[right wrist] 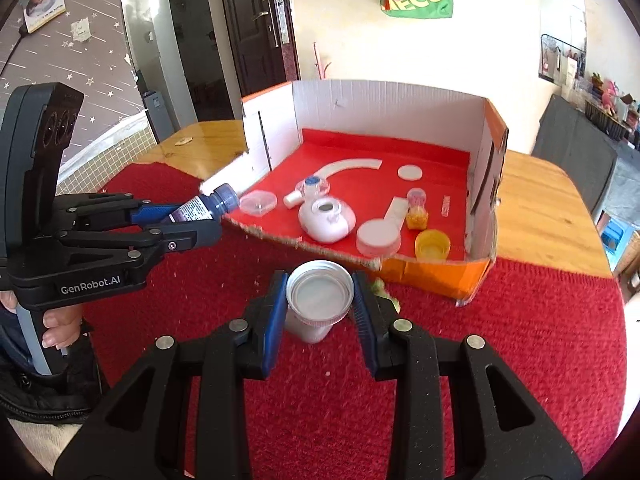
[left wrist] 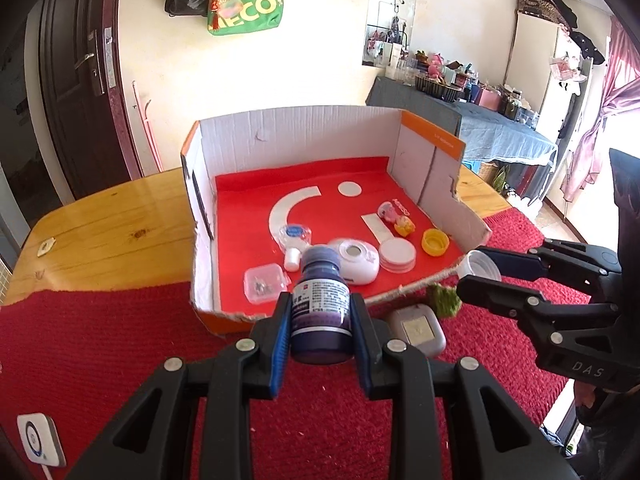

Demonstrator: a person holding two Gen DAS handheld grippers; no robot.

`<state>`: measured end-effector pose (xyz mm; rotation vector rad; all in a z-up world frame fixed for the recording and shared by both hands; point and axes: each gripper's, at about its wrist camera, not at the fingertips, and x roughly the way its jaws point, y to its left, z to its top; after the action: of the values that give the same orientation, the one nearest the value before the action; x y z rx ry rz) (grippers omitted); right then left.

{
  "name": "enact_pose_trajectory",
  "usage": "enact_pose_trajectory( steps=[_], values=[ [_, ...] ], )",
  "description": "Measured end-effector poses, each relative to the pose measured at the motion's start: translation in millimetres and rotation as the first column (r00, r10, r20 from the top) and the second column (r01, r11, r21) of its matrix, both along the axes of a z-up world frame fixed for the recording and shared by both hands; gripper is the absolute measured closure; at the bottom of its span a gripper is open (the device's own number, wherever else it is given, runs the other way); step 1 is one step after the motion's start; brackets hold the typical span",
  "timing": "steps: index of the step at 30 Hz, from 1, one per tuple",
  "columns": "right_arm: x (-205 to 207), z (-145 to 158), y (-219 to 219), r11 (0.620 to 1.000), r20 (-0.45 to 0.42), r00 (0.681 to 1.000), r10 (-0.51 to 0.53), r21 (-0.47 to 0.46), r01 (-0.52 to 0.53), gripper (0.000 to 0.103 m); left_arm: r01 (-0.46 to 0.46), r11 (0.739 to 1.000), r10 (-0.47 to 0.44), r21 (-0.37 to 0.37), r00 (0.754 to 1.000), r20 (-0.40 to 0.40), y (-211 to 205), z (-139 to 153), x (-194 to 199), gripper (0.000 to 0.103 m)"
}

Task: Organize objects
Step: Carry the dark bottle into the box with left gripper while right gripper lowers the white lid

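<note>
Now purple bottle (left wrist: 320, 304) w/ white label.

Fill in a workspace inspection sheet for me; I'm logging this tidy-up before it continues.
Surface: wooden table, partly under a red mat.
Job's things: purple bottle, white cup, open cardboard box holding a yellow cap, white round device, clear case.
Clutter: grey case and green fuzzy piece on the mat.
Grippers: left claw shut on the bottle; right claw shut on the cup.
Cables: nothing seen.
Surroundings: dark door, green bag on the wall.
</note>
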<state>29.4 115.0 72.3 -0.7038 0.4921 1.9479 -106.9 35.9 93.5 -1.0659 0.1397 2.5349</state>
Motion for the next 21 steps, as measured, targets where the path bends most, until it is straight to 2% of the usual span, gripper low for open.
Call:
enact_pose_trajectory(
  steps=[3,7,13,21],
  values=[
    [-6,17,24,0.999,0.003,1.000,0.029,0.013,-0.030,0.072,0.000,0.999,0.001,-0.035,1.000,0.013,3,4,-29,0.074],
    [-20,24,70,0.997,0.040,0.997,0.064,-0.035,-0.063,0.072,-0.020,0.996,0.024,-0.090,0.998,0.050,5,-1,-69,0.074],
    [-39,8,131,0.989,0.138,0.987,0.079,-0.137,-0.060,0.072,-0.018,0.985,0.036,-0.170,0.994,0.102,10,-13,-109,0.074],
    [-47,-20,175,0.957,0.148,0.984,0.096,-0.286,-0.051,0.072,0.005,0.972,0.039,-0.236,0.982,0.184,12,-38,-136,0.074]
  ],
)
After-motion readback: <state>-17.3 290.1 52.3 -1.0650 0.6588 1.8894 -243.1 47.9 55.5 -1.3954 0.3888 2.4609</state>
